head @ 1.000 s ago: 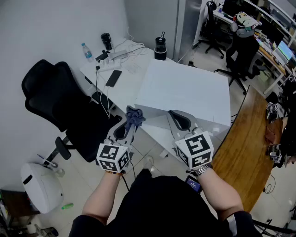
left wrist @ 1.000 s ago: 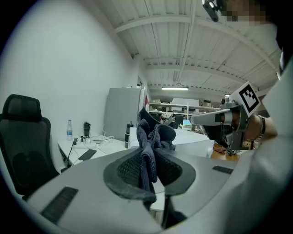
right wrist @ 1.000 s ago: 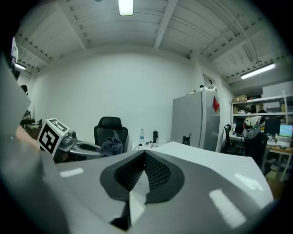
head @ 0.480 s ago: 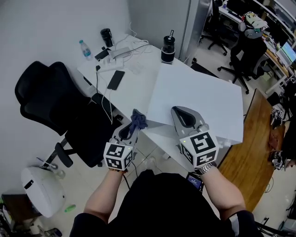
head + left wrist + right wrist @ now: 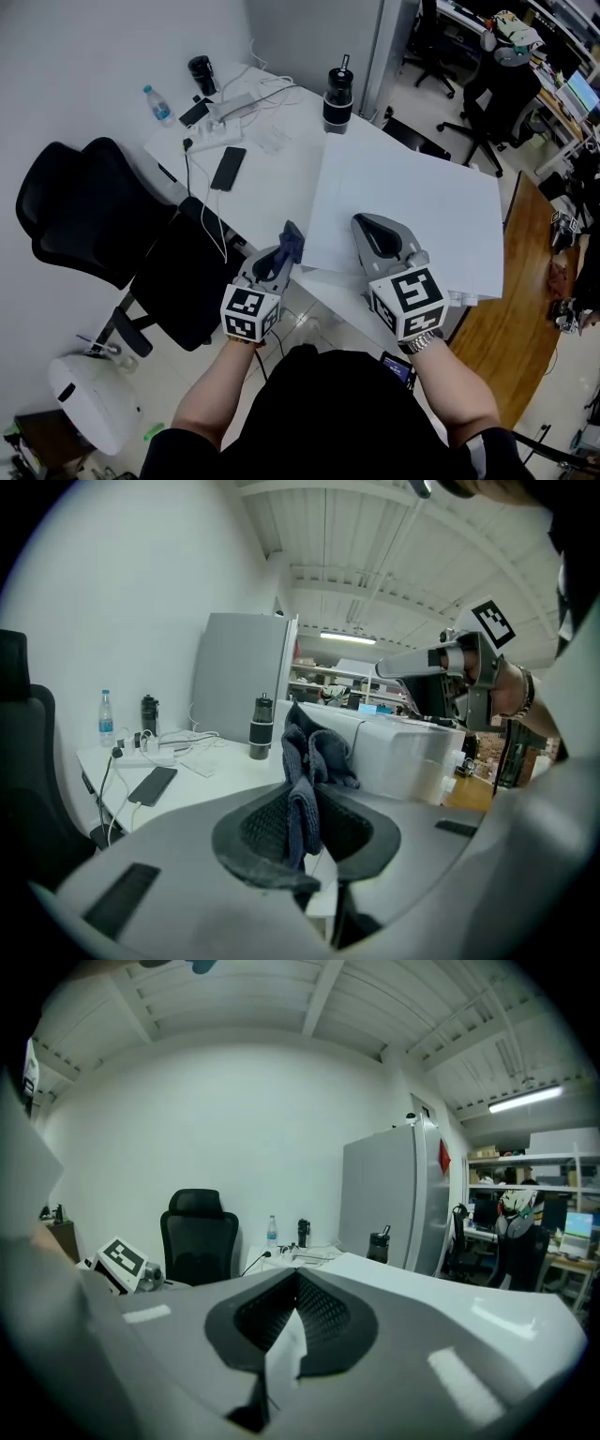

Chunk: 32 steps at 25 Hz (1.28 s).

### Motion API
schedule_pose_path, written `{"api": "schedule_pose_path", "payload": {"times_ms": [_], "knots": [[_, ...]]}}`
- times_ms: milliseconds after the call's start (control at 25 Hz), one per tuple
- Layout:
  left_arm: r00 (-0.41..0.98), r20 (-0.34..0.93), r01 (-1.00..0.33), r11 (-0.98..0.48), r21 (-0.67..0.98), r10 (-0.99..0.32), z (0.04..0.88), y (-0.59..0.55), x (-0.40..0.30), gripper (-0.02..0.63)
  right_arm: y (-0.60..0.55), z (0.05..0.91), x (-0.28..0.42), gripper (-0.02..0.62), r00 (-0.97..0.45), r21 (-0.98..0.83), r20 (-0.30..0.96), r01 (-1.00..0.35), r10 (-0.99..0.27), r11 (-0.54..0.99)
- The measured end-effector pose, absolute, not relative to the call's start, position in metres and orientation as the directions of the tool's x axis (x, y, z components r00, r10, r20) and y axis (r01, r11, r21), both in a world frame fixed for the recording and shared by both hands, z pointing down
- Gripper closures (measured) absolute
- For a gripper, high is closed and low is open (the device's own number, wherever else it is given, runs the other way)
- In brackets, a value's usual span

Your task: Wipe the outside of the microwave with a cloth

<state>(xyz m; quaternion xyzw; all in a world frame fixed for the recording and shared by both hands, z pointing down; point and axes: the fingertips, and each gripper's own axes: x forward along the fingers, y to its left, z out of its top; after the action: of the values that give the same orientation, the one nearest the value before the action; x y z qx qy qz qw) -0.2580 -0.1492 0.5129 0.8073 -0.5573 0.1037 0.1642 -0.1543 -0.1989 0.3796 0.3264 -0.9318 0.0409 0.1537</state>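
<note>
Beside the near left corner of the white microwave (image 5: 412,197) on the counter (image 5: 267,173), a dark blue cloth (image 5: 292,240) is being gripped in the fingers of the left gripper (image 5: 282,257). Over its top, the right gripper (image 5: 371,228) is being held closed, empty. Wiping is seemingly not yet being done.

White table (image 5: 272,183) with microwave (image 5: 403,202), phone (image 5: 228,169)

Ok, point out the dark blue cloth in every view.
Head view: dark blue cloth just left of centre, held in the left gripper.
Left gripper view: centre, clamped in that gripper.
Right gripper view: not in it.
Shared landmark: black tumbler.
</note>
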Motion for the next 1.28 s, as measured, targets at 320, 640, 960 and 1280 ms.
{"api": "schedule_pose_path", "payload": {"times_ms": [320, 640, 960, 1280], "knots": [[0.406, 0.365, -0.914, -0.376, 0.154, -0.838, 0.518, -0.184, -0.259, 0.543, -0.217, 0.382, -0.146, 0.594, -0.696, 0.024, 0.327, -0.671, -0.640, 0.741], [0.430, 0.383, -0.902, -0.402, 0.156, -0.818, 0.526, -0.215, -0.262, 0.543, -0.232, 0.381, -0.135, 0.594, -0.659, 0.028, 0.326, -0.710, -0.678, 0.704], [0.453, 0.392, -0.890, -0.429, 0.152, -0.801, 0.531, -0.247, -0.262, 0.543, -0.244, 0.382, -0.125, 0.594, -0.620, 0.033, 0.335, -0.745, -0.710, 0.666], [0.465, 0.403, -0.884, -0.441, 0.158, -0.788, 0.541, -0.282, -0.264, 0.543, -0.254, 0.383, -0.116, 0.594, -0.588, 0.042, 0.347, -0.768, -0.731, 0.639]]}}
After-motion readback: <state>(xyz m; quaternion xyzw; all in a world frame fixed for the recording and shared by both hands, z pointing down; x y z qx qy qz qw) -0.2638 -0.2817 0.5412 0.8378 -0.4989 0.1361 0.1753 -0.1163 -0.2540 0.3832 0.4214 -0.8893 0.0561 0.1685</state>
